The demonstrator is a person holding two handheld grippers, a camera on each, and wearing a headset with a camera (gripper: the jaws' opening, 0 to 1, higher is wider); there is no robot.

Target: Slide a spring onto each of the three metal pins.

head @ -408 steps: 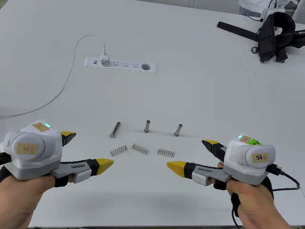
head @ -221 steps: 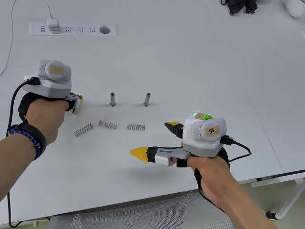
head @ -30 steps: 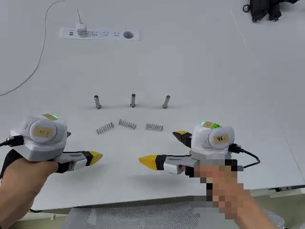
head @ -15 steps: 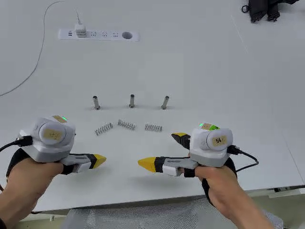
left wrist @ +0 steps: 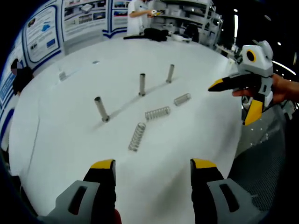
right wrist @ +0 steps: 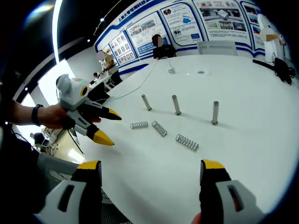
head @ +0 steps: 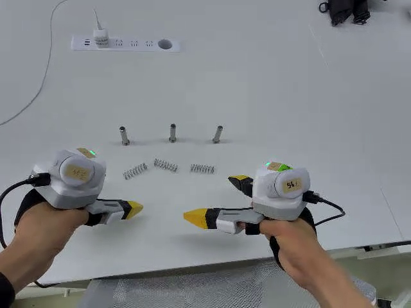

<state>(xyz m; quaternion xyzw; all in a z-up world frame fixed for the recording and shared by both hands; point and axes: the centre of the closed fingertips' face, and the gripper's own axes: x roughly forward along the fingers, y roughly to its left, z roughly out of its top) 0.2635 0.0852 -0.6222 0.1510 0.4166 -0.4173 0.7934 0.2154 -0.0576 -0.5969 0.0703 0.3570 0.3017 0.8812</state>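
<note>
Three metal pins stand upright in a row on the white table: left pin (head: 124, 135), middle pin (head: 173, 133), right pin (head: 218, 134). In front of them lie three bare springs (head: 135, 171), (head: 165, 165), (head: 202, 169). My left gripper (head: 119, 194) hovers open near the front left, short of the springs. My right gripper (head: 216, 199) hovers open at the front right. The left gripper view has the pins (left wrist: 142, 84), the springs (left wrist: 137, 136) and the right gripper (left wrist: 233, 102). The right gripper view has the pins (right wrist: 176, 104), the springs (right wrist: 187, 142) and the left gripper (right wrist: 110, 128).
A white power strip (head: 125, 43) with a plug and a cable lies at the far left of the table. Dark gear (head: 340, 9) sits at the far right corner. The table's front edge (head: 192, 266) runs just below my hands.
The pins lay flat in the earliest frame and now stand upright. Over the last second both grippers stay open and nearly still, and the left one has risen a little toward the springs.
</note>
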